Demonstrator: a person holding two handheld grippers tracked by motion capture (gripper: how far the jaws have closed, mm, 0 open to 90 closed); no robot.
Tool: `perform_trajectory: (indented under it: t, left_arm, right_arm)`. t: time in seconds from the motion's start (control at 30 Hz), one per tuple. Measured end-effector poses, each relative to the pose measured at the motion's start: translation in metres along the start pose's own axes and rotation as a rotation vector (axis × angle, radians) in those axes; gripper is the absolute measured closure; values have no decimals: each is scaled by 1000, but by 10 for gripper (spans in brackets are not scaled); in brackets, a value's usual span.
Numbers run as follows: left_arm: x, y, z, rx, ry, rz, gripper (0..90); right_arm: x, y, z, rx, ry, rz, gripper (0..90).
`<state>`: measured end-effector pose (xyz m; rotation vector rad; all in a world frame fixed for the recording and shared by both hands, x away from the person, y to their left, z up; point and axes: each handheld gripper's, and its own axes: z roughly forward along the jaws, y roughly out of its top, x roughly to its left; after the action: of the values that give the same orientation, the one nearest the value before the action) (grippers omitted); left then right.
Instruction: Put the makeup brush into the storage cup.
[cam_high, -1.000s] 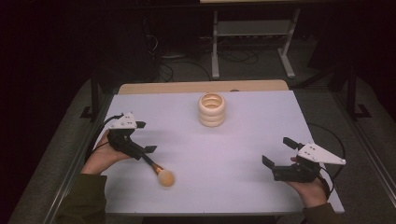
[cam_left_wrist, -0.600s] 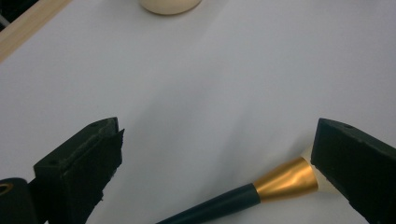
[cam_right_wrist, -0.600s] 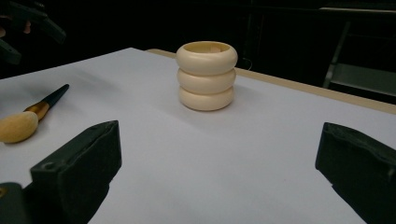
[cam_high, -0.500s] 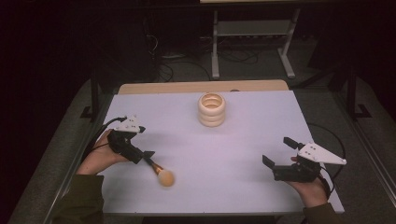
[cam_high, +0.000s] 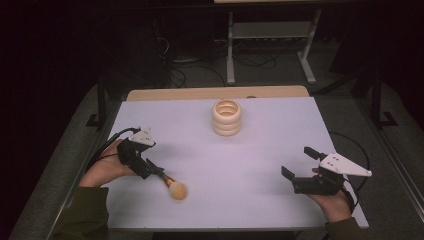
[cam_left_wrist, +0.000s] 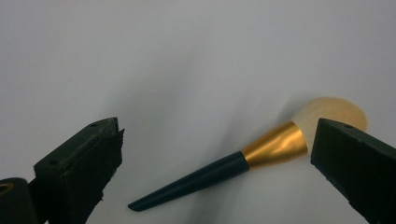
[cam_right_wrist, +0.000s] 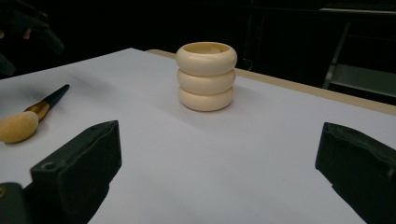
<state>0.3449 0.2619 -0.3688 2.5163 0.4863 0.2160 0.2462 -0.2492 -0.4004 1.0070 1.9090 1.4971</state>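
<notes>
A makeup brush (cam_high: 171, 186) with a dark handle, gold ferrule and pale round head lies on the white table (cam_high: 260, 150) at the near left. My left gripper (cam_high: 151, 169) hovers over its handle end, open. In the left gripper view the brush (cam_left_wrist: 243, 161) lies on the table between the spread jaws of the left gripper (cam_left_wrist: 222, 135). A cream holder (cam_high: 226, 117) shaped like three stacked rings stands upright at the far middle. My right gripper (cam_high: 298, 162) rests open at the near right, aimed at the holder (cam_right_wrist: 206, 77), with the brush (cam_right_wrist: 28, 119) off to its left.
A wooden strip (cam_high: 215, 93) runs along the table's far edge. Beyond it are a dark floor with cables and a metal stand (cam_high: 270, 45). Bare table lies between the two grippers and around the holder.
The left gripper has shifted slightly toward the near edge above the brush. The brush, the holder and the right gripper stay where they were.
</notes>
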Motion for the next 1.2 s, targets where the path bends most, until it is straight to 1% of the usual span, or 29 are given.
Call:
perform_trajectory:
  t: [0.07,0.1,0.13,0.17,0.2,0.27,0.37,0.4,0.53,0.57,0.63,0.67,0.7,0.83,1.0,1.03,1.1,1.13,1.17,1.2]
  left_arm:
    - [0,0,2,20,-12,-2,17]
    - [0,-1,3,42,-16,13,17]
    - [0,-1,4,52,-21,4,18]
    - [0,-1,5,60,-18,4,18]
    - [0,-2,6,78,-24,13,23]
    - [-1,-2,8,87,-28,9,72]
    - [-1,-2,11,113,-39,15,72]
    - [-1,-3,12,116,-39,11,72]
    - [-1,-4,15,131,-50,22,75]
    - [-1,-4,16,138,-57,17,76]
    - [0,-4,17,149,-63,32,77]
    - [-1,-5,19,147,-66,27,77]
    - [-1,-5,19,154,-70,30,78]
    - [-2,-5,23,158,-80,31,80]
    - [-3,-5,28,177,-88,39,83]
    - [-3,-6,29,179,-91,36,82]
    - [-2,-6,30,195,-92,54,83]
    - [-2,-6,31,198,-94,56,87]
    - [-2,-6,31,199,-88,59,134]
    - [-3,-6,32,206,-90,69,151]
  right_arm:
    - [0,0,0,2,-1,-2,0]
    - [0,0,1,2,-1,-2,0]
    - [0,0,1,2,-1,-3,0]
    - [0,0,1,1,1,-2,0]
    - [0,0,1,1,2,-3,0]
    - [0,0,1,1,2,-2,0]
    - [0,0,1,1,4,-1,0]
    - [0,0,1,1,5,-2,0]
    - [0,0,1,0,6,-2,0]
    - [0,0,1,1,7,-1,0]
    - [0,0,1,1,7,-1,0]
    - [0,0,1,1,7,-1,0]
    - [0,0,1,1,7,-1,0]
    - [0,0,1,2,8,-4,0]
    - [0,0,1,1,8,-2,0]
    - [0,-1,1,2,9,-1,0]
    - [0,-1,1,2,9,-1,0]
    - [0,-1,1,2,9,-1,0]
    - [0,-1,1,3,9,-3,0]
    - [0,-1,1,3,9,-3,0]
